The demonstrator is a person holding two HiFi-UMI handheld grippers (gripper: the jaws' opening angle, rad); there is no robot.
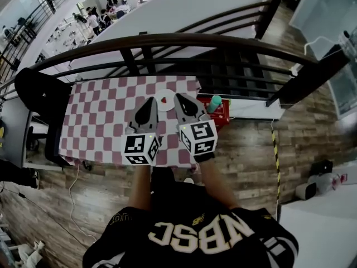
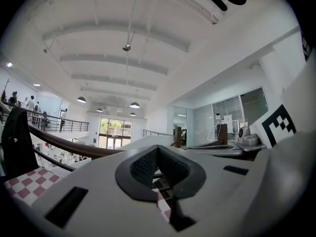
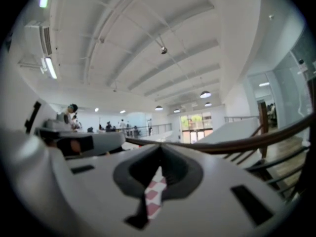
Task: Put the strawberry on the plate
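Left tongs point(image 1: 150, 101): we see them closed, with nothing between the jaws.
Right tongs point(image 1: 179, 98): closed as well, and empty.
Strawberry point(image 1: 164, 99): we find it lying on the white plate point(image 1: 170, 102).
Plate: on the checked bench point(image 1: 100, 121), between the tips of both tongs.

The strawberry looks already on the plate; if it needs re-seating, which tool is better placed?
Right, narrowly. Both tools are shut and empty, flanking the plate; the tip of the right tool looks slightly nearer its rim and the strawberry. The left tool is almost as close.
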